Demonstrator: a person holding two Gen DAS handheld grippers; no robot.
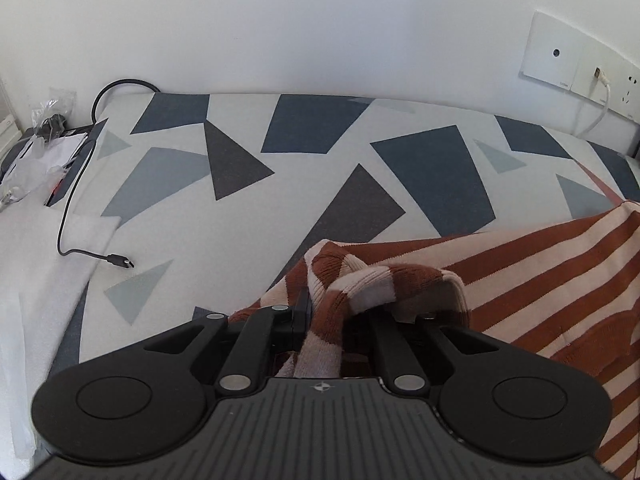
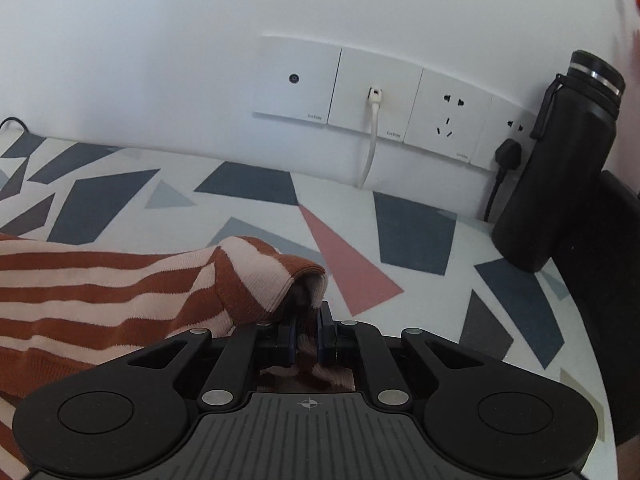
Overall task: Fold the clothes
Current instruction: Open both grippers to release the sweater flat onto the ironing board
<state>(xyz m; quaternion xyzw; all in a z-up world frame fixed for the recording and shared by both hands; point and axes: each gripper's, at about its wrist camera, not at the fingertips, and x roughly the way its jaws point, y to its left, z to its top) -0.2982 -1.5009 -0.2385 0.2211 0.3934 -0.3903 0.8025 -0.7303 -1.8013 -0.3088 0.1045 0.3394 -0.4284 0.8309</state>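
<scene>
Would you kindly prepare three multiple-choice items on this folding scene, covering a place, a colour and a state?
1. Where does the black bottle stand?
A. by the wall sockets
B. on the garment
C. on the floor

2. What colours are the striped garment?
A. blue and white
B. rust and cream
C. green and grey

3. How is the right tool?
A. open, empty
B. shut on the garment
C. shut on a cable

Answers: 1 A, it stands at the sockets; 2 B, its stripes show it; 3 B, fabric sits between its fingers.
</scene>
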